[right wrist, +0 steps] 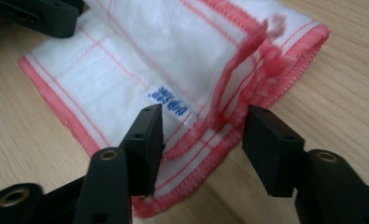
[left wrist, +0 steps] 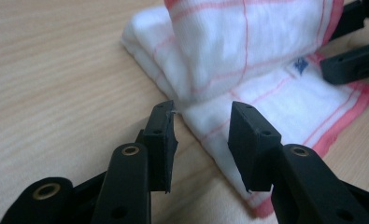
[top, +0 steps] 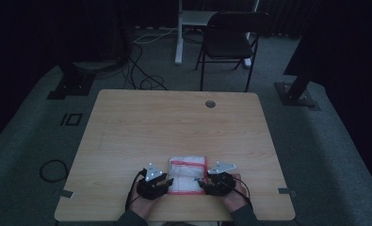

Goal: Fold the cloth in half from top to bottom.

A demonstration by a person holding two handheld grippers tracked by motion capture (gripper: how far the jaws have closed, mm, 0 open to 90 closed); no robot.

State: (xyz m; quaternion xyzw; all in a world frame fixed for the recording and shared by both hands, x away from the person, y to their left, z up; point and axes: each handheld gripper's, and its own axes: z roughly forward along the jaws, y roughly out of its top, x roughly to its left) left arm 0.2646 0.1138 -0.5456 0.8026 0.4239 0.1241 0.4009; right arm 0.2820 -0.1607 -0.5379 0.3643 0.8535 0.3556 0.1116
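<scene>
Our left fingers (left wrist: pixel 198 140) stand released, the folded cloth's (left wrist: pixel 247 88) near edge between them but not pinched. Our right fingers (right wrist: pixel 203 149) are likewise apart, straddling the red hem at the cloth's opposite side. From above, the cloth (top: pixel 188 174) lies between both grippers (top: pixel 154 181) (top: pixel 217 181), at the counter's (top: pixel 174 122) near edge, long axis running away from us. Both hands sit equally near, so we judge a closing pinch on each side comes next.
</scene>
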